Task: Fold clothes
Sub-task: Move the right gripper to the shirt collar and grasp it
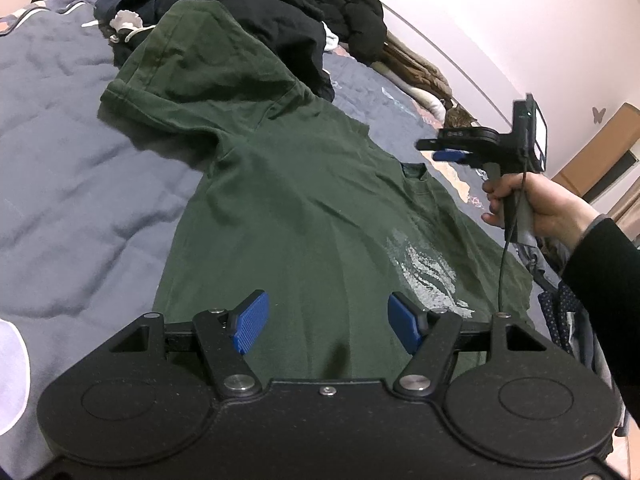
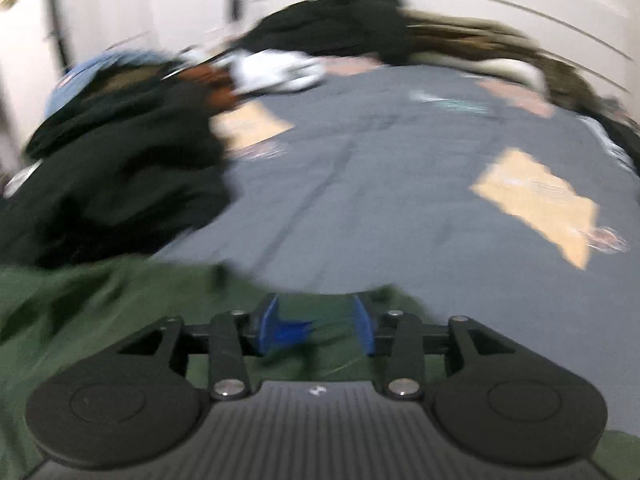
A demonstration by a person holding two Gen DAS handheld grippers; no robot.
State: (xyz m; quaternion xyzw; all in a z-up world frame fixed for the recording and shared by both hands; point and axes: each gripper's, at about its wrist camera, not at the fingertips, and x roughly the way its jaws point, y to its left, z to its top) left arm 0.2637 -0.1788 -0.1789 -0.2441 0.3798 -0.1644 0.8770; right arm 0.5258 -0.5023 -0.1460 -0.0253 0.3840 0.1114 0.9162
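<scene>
Bed [image 1: 60,152]: covered by a grey-blue quilt with pale tan patches, filling most of both views; white wall along the far side.
Clothes pile [image 1: 280,12]: dark heap of black and navy garments with bits of white, at the far end of the bed; touching the far sleeve of the shirt in the left wrist view. Seen again, blurred, at the left and far side of the right wrist view [image 2: 120,168].
Green T-shirt [image 1: 304,208]: spread flat on the quilt, front up, running from near to far; one short sleeve stretched toward the far left, collar toward the right, faded white print on the chest at the near right. Only a blurred green expanse along the near edge in the right wrist view [image 2: 80,320].
Sleeve [image 1: 600,280]: dark, at the right edge, covering the person's forearm.
Right hand [image 1: 536,208]: wrapped around the handle of the right gripper, above the right edge of the shirt.
Left gripper [image 1: 324,320]: blue pads spread wide, nothing between them; shirt's lower body directly beneath and ahead of the fingers, contact not discernible.
Right gripper [image 2: 316,328]: blue pads apart at a moderate width, green cloth below and between them, not clamped; picture motion-blurred. From the left wrist view [image 1: 448,155], held in the air above the collar side, clear of the fabric.
Cable [image 1: 502,264]: thin, dark, hanging from the right gripper's handle down over the shirt.
</scene>
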